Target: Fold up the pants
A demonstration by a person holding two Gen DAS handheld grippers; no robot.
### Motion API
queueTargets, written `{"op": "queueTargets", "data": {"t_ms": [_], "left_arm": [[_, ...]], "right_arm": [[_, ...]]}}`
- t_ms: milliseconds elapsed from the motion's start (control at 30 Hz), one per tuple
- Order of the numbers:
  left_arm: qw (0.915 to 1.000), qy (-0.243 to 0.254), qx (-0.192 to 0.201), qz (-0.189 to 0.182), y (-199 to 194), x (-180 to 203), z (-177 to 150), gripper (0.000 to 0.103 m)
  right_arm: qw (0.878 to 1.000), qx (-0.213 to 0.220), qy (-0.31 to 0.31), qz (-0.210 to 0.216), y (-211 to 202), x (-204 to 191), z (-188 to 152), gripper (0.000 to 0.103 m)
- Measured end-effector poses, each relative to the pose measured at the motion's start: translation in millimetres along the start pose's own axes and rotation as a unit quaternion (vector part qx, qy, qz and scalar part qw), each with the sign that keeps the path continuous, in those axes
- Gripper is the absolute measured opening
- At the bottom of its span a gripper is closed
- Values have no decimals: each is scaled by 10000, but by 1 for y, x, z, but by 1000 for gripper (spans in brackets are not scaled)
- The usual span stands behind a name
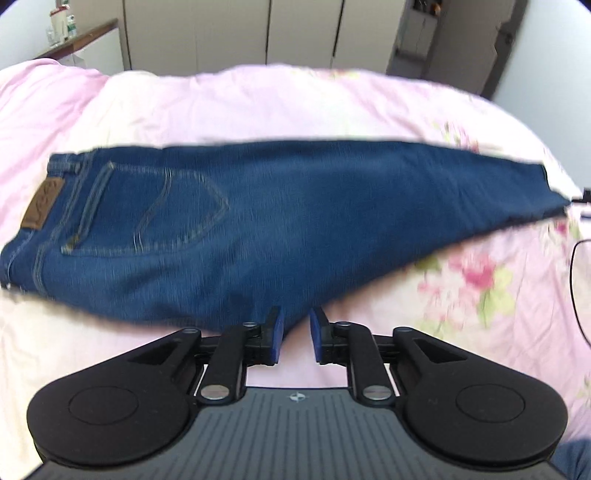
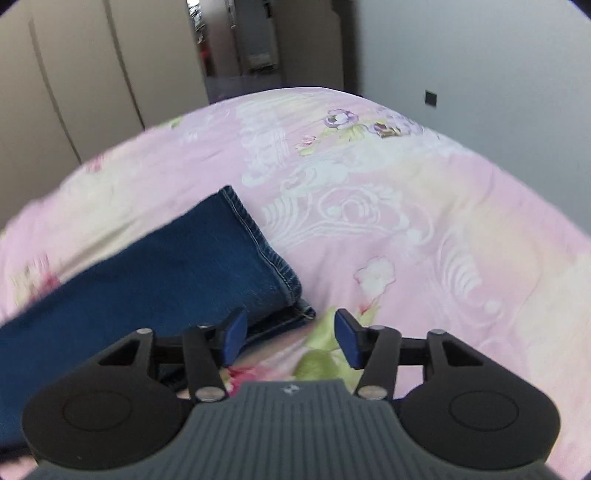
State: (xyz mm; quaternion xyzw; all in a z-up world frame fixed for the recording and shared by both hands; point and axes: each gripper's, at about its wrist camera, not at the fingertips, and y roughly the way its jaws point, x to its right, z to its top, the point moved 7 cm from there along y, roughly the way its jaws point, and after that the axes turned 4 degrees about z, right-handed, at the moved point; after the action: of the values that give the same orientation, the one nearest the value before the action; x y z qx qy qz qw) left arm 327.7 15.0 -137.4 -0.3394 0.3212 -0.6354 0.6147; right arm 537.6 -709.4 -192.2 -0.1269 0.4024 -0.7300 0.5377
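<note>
Dark blue jeans (image 1: 258, 221) lie across the pink bed, folded lengthwise with one leg on the other. The waist, its brown leather patch (image 1: 42, 203) and a back pocket are at the left, and the legs taper to the right. My left gripper (image 1: 295, 332) hovers just at the near edge of the seat, open by a narrow gap that shows only bedding. In the right wrist view the stacked leg hems (image 2: 273, 266) lie ahead and left of my right gripper (image 2: 291, 334). It is open wide over the bedding, its left finger (image 2: 234, 334) beside the lower hem corner.
A pink floral bedspread (image 1: 332, 107) covers the whole bed. Pale wardrobe doors (image 1: 229, 33) stand behind it, with a wooden shelf holding bottles (image 1: 62, 22) at the far left. A thin black cable (image 1: 574, 280) loops at the right edge. A doorway (image 2: 240, 44) opens beyond the bed.
</note>
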Motion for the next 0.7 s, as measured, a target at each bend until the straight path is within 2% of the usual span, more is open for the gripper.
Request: {"op": "queueTargets", "data": {"t_ms": [33, 100, 133, 233, 367, 433, 500, 567, 633, 700], "left_arm": [[10000, -23, 45, 20, 3, 0, 6, 22], [9998, 7, 180, 35, 10, 1, 21, 23], [9998, -15, 204, -3, 15, 2, 28, 22], [9992, -9, 206, -337, 36, 13, 50, 22], [9968, 489, 165, -607, 67, 40, 72, 22], [9938, 783, 119, -786, 82, 59, 80, 22], [9882, 1118, 67, -1041, 95, 83, 86, 22], [9817, 1519, 83, -1145, 107, 108, 90, 22], [9740, 1914, 148, -1207, 119, 135, 94, 22], [9679, 2143, 199, -1297, 131, 157, 99, 22]], "right_arm": [[9987, 10, 469, 178, 3, 5, -2, 55], [9883, -47, 1367, 680, 15, 7, -12, 56], [9835, -61, 1611, 825, 19, 7, -16, 56], [9766, -95, 1874, 1053, 36, 4, -23, 56], [9667, -62, 2317, 1081, 68, 12, -28, 51], [9664, -3, 2361, 1017, 76, 17, -32, 38], [9685, 50, 2296, 967, 79, 18, -32, 34], [9670, 206, 2325, 1017, 74, 23, -30, 27], [9685, 426, 2204, 1077, 67, 25, -24, 9], [9707, 629, 1982, 1200, 59, 19, -15, 4]]}}
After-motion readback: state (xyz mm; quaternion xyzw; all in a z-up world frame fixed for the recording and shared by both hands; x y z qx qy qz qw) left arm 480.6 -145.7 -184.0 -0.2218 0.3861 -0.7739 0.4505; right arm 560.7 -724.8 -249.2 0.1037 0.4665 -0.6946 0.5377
